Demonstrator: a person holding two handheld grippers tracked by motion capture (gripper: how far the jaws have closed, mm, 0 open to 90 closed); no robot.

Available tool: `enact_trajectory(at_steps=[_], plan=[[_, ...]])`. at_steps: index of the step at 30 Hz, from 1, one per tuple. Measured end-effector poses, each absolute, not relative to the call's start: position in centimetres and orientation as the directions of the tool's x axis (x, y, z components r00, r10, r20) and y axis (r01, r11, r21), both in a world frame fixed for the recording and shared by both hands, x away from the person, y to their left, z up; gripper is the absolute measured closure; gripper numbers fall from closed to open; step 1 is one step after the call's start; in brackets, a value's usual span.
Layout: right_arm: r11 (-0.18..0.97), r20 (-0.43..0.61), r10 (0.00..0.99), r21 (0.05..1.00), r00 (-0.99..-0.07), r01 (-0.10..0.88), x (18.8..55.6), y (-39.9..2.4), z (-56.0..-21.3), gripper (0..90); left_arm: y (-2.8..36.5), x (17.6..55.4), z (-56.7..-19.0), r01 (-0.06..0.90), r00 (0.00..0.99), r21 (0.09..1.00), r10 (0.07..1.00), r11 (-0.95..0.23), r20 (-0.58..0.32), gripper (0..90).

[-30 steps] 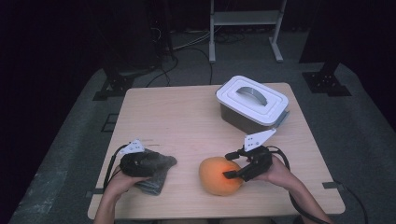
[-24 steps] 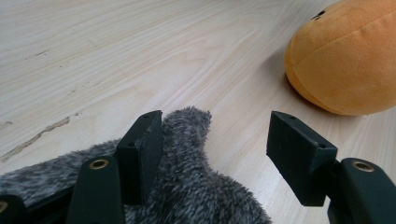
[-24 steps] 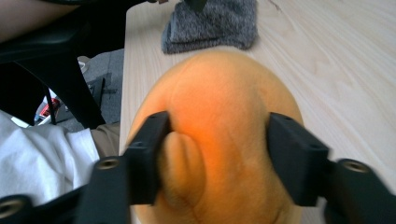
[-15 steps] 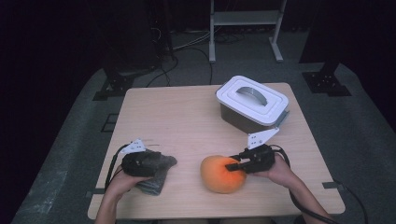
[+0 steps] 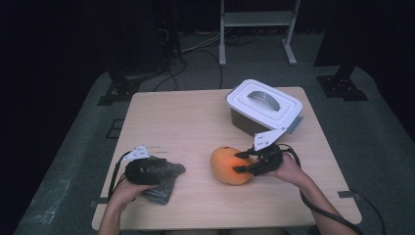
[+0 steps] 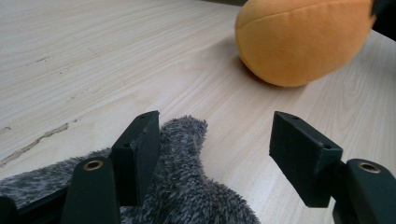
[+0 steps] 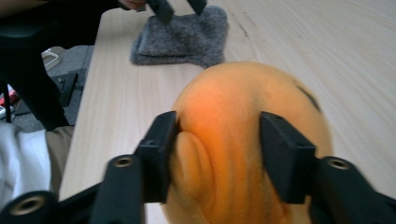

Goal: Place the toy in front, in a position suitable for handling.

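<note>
orange plush toy [image 5: 229, 165] lies at the table's [image 5: 195, 122] front, shifted slightly; my right gripper [image 5: 243, 163] clamps it, jaws just reopening (its underside hidden). left gripper [image 5: 169, 170] stands apart over grey plush [image 6: 187, 186].

Pale wooden tabletop [image 5: 186, 122], faintly scuffed. Toward its far right corner, a grey box [image 5: 254, 122] capped with a white lid [image 5: 264, 103], curved handle on top. Beyond, dark grey floor [image 5: 73, 147], loose cables [image 5: 195, 58], white metal frame [image 5: 257, 24], black stand feet [image 5: 340, 88].

Both claws [image 5: 243, 163] parted (hands low)
</note>
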State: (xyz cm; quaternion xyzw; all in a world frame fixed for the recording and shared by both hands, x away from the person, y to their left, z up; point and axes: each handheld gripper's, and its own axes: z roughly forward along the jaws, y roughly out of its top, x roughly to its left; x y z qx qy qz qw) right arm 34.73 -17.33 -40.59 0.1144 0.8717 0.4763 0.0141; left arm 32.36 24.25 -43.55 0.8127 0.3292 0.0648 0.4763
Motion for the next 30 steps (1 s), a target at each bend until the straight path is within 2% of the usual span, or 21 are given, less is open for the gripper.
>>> enact_trajectory(at_steps=[5,11,16,23,30], plan=[[0.506,0.066,0.219,0.846,-0.974,0.171,32.0,-17.9,-41.0,37.0,24.0,32.3,-43.4,0.471,0.777,0.818,0.594,-0.331,-0.207,32.4],[0.492,0.074,0.206,0.854,-0.976,0.169,30.6,-18.1,-40.6,36.3,23.9,32.3,-43.5,0.474,0.777,0.813,0.594,-0.338,-0.206,31.7],[0.454,0.098,0.221,0.870,-0.970,0.191,31.1,-18.0,-40.0,36.4,24.0,32.3,-43.5,0.474,0.776,0.815,0.595,-0.332,-0.209,31.6],[0.384,0.143,0.297,0.887,-0.944,0.255,32.8,-18.6,-39.6,37.3,24.0,32.3,-43.5,0.474,0.778,0.815,0.593,-0.332,-0.210,31.2],[0.348,0.178,0.377,0.883,-0.909,0.316,34.7,-19.2,-39.1,42.3,24.0,32.3,-43.5,0.475,0.777,0.815,0.592,-0.332,-0.211,30.9]])
